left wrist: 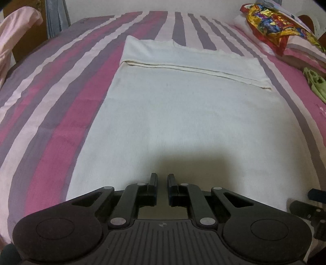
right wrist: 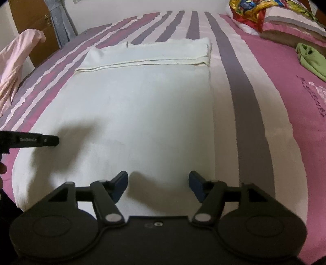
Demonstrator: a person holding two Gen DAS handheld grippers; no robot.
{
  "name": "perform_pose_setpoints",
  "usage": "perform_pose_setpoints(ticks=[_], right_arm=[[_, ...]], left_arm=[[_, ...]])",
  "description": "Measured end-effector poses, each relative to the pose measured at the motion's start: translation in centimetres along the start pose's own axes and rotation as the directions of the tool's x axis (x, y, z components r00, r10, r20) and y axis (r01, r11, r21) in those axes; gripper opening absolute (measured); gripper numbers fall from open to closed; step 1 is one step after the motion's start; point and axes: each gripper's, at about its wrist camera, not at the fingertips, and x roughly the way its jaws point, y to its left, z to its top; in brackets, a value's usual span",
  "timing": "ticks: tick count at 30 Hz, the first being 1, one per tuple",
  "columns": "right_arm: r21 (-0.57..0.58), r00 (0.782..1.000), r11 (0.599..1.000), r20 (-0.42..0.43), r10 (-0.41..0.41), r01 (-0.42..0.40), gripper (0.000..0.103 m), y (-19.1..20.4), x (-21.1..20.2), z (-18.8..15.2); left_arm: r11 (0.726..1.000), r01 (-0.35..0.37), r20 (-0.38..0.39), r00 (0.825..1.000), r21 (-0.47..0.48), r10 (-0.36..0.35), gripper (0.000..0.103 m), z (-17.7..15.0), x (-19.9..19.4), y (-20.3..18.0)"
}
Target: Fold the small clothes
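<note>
A white garment [left wrist: 183, 97] lies flat on the striped bedsheet [left wrist: 51, 106], lengthwise away from me, with a folded band across its far end [left wrist: 193, 61]. It also shows in the right wrist view [right wrist: 138, 106]. My left gripper [left wrist: 162, 181] hovers over the garment's near end, its jaws a narrow gap apart with nothing between them. From the right wrist view it shows as a dark finger [right wrist: 50, 140] at the left. My right gripper [right wrist: 159, 183] is open and empty above the near end, right of the left one.
A green cloth [right wrist: 311, 59] lies on the pink sheet at the right. Pillows and a colourful bag [left wrist: 271, 24] sit at the far right. A pink garment [right wrist: 18, 61] hangs at the left by a wooden cupboard [right wrist: 30, 18].
</note>
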Motion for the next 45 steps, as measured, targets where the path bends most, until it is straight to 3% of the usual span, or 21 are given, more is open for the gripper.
perform_pose_setpoints(ticks=[14,22,24,29,36,45], right_arm=[[0.077,1.000,0.997,-0.004,-0.023,0.023,0.067,-1.7,-2.7,-2.9],[0.115,0.999,0.993,-0.035,0.003,0.001,0.062,-1.9,-3.1,-4.4],[0.121,0.999,0.993,-0.053,0.014,-0.007,0.056,-2.0,-2.9,-4.6],[0.130,0.997,0.991,-0.073,0.022,-0.012,0.056,-1.8,-2.6,-5.1],[0.146,0.994,0.989,-0.099,0.033,-0.019,0.056,-2.0,-2.3,-5.5],[0.162,0.994,0.986,-0.105,0.042,-0.024,0.057,-2.3,-2.0,-5.4]], left_arm=[[1.000,-0.002,0.000,1.000,-0.026,0.002,0.008,-3.5,-2.6,3.1],[0.994,-0.031,-0.011,1.000,-0.100,0.030,0.008,-5.3,-4.3,6.8],[0.991,-0.032,-0.020,0.999,-0.129,0.030,0.008,-5.7,-4.4,8.0],[0.980,-0.033,-0.034,0.999,-0.197,0.027,0.008,-6.7,-4.1,9.8],[0.984,0.004,-0.067,0.998,-0.177,-0.016,0.008,-8.0,-3.5,9.7],[0.985,-0.037,-0.078,0.997,-0.171,0.024,0.008,-8.2,-3.7,9.3]])
